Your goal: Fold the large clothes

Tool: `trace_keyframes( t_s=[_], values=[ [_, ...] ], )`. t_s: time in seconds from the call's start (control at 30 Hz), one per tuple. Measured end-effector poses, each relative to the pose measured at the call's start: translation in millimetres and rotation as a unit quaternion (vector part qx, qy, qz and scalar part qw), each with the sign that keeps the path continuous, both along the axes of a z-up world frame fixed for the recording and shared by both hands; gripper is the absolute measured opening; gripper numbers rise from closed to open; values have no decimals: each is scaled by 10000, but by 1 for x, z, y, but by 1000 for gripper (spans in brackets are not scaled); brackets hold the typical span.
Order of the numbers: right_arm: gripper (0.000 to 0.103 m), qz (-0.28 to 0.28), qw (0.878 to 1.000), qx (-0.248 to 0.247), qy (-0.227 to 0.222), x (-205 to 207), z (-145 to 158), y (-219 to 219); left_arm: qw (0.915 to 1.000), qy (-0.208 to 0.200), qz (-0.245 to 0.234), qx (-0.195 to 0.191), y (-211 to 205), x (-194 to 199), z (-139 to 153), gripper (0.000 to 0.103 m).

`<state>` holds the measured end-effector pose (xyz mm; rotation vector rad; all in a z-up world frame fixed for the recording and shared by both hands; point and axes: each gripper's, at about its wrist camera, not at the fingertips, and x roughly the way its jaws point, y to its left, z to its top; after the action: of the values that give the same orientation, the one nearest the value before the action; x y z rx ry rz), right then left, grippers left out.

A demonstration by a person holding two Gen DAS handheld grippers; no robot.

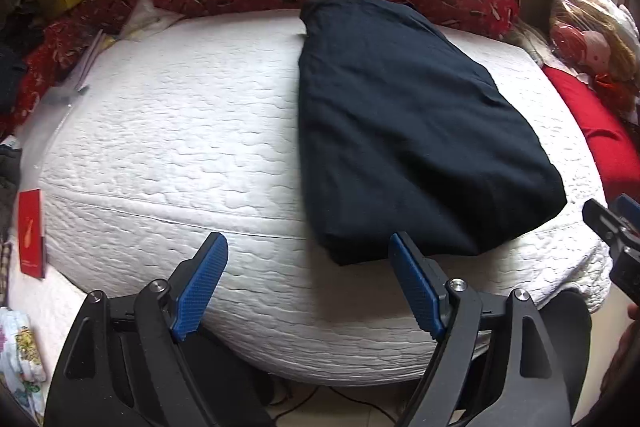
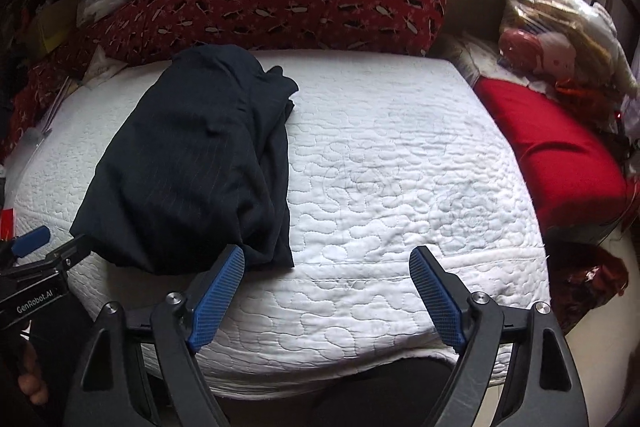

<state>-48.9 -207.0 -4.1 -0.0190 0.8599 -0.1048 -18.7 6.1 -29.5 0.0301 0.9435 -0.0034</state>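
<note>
Two spread grippers being held at the near edge of a folded dark garment (image 1: 404, 123).

Left gripper (image 1: 308, 267) and right gripper (image 2: 326, 279), both empty, are being poised either side of the near hem; its long axis is running away across the white mattress (image 2: 400, 187), where room is being left rightward.

A dark navy, soft-knit garment (image 1: 408, 131) lies folded into a long, thick bundle on the white quilted mattress (image 1: 180, 131). In the right wrist view the dark navy garment (image 2: 200, 163) shows faint thin stripes and runs lengthwise from the near edge of the bed toward the far side. Its near end is broad and fairly flat, with layered edges visible along the front. The far end is narrower and rumpled, one loose fold sticking out sideways.
</note>
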Motion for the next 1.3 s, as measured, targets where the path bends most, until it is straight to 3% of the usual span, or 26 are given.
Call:
trace_keyframes(
  t_s=[0.17,0.37,0.5,0.63,0.73,1.3],
  values=[
    [86,-14,9999,-89,-102,-3,6,1,9996,36,-1,-264,6,-2,2,83],
    [86,-76,9997,55,-212,-10,8,-8,9998,-121,101,131,4,-11,1,83],
    [89,-132,9996,155,-189,-14,7,-12,9993,-205,-136,278,-8,-18,5,83],
    [92,-107,9997,161,-180,-13,10,-13,9987,-203,-363,301,-23,-23,11,83],
    [101,-120,9995,50,-283,-16,16,-12,9983,-234,-443,306,-29,-27,13,83],
    [102,-150,9992,-28,-358,-23,24,-19,9984,-144,-457,292,-36,-35,15,83]
  ],
)
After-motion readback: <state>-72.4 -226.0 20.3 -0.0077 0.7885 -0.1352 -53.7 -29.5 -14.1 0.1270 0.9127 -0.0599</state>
